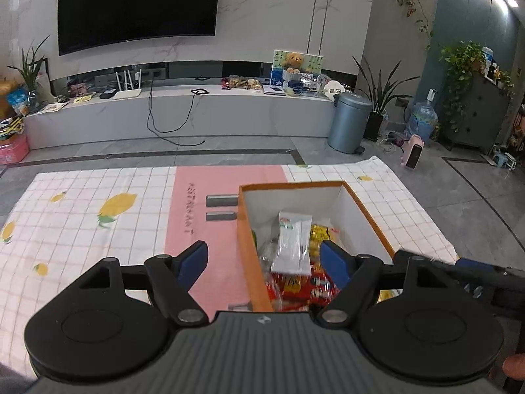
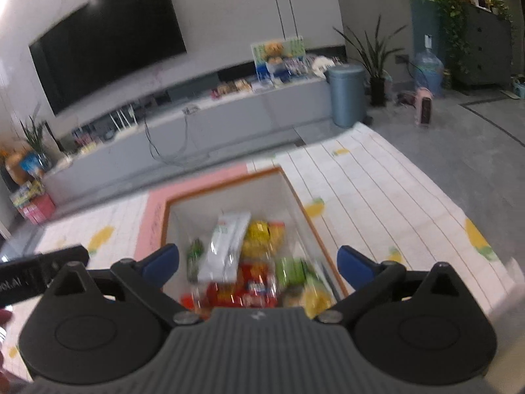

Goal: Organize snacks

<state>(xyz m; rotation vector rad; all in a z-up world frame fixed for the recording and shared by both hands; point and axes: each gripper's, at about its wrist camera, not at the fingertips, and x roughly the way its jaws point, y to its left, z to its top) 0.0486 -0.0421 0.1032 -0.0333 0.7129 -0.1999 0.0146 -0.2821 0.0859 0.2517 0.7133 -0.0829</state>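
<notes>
Nearest in each view are the jaws. The left gripper [image 1: 264,261] stands wide apart with nothing between its blue fingers [image 1: 193,261]; the right gripper [image 2: 257,262] is spread as wide, and it too holds nothing.

Both hang above the orange box [image 1: 247,239], which sits on the checked lemon-print cloth [image 1: 82,216] toward its right edge, its left wall over the pink stripe [image 1: 226,177]. Inside lie the snacks: a white packet [image 1: 293,243] on top, red packets [image 1: 305,287] nearer, a yellow one [image 1: 320,234] behind.

Only the left view, which is sharp, shows two grey bars [image 1: 221,208] on the pink stripe left of the box. The right view is blurred, yet alone shows green packets [image 2: 292,271] at the box's right side.

Beyond stand a blue-grey bin [image 1: 349,121] and the television [image 1: 137,5].
</notes>
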